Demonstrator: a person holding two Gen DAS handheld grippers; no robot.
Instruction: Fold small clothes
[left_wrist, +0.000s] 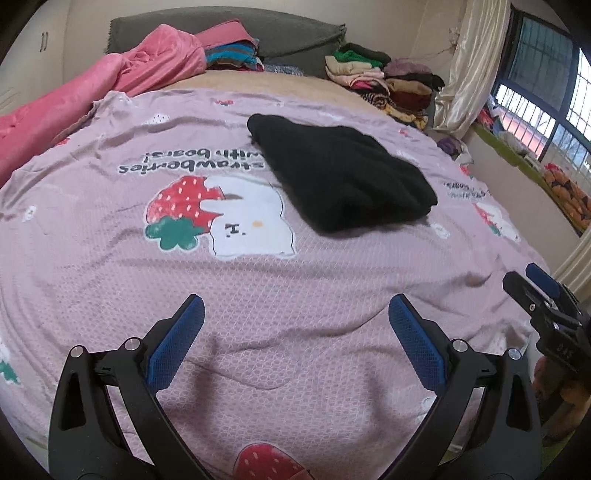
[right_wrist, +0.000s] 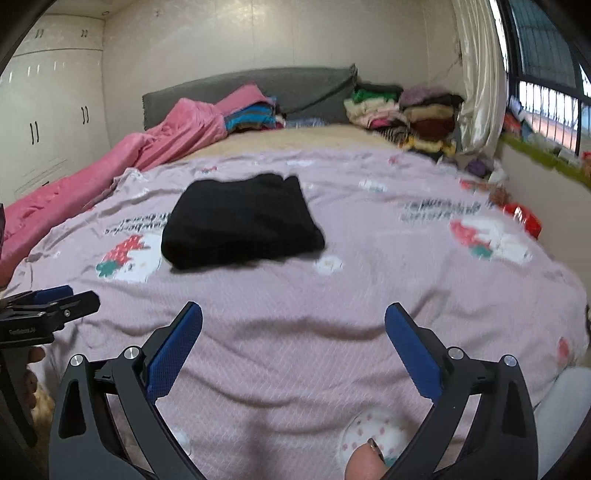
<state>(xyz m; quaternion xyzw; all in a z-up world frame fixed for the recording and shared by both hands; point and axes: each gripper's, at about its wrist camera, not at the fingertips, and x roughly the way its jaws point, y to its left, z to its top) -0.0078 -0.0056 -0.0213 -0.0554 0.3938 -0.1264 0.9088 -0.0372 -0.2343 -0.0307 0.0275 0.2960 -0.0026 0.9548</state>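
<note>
**Right wrist view: black garment folded, both tools empty**

Right wrist view showed us the black garment (right_wrist: 240, 221) lying as a compact folded rectangle on the pink strawberry bedspread (right_wrist: 369, 280), toward the middle of the bed and well apart from both tools. Our right gripper (right_wrist: 293, 325) hovered over the near edge of the bed with its jaws spread wide and nothing between them; the bare spread showed through the gap. In the left wrist view our left gripper (left_wrist: 295, 317) was likewise wide open and empty, and the same garment (left_wrist: 340, 170) sat ahead and slightly to its right.

We judged this piece to be finished, or nearly so, so the step in hand looked like fetching the next small item. Stacks of clothes (right_wrist: 399, 110) sat by the grey headboard (right_wrist: 258, 85), beside the curtain (right_wrist: 480, 74), and a pink blanket (right_wrist: 129, 158) lay along the left side.

To do it well, we thought we should reach around the folded piece and not across it, so a sleeve or tool would not drag its top layer. We should pinch only one garment from a stack, near an edge, and lay it flat on a bare stretch of spread before folding
</note>
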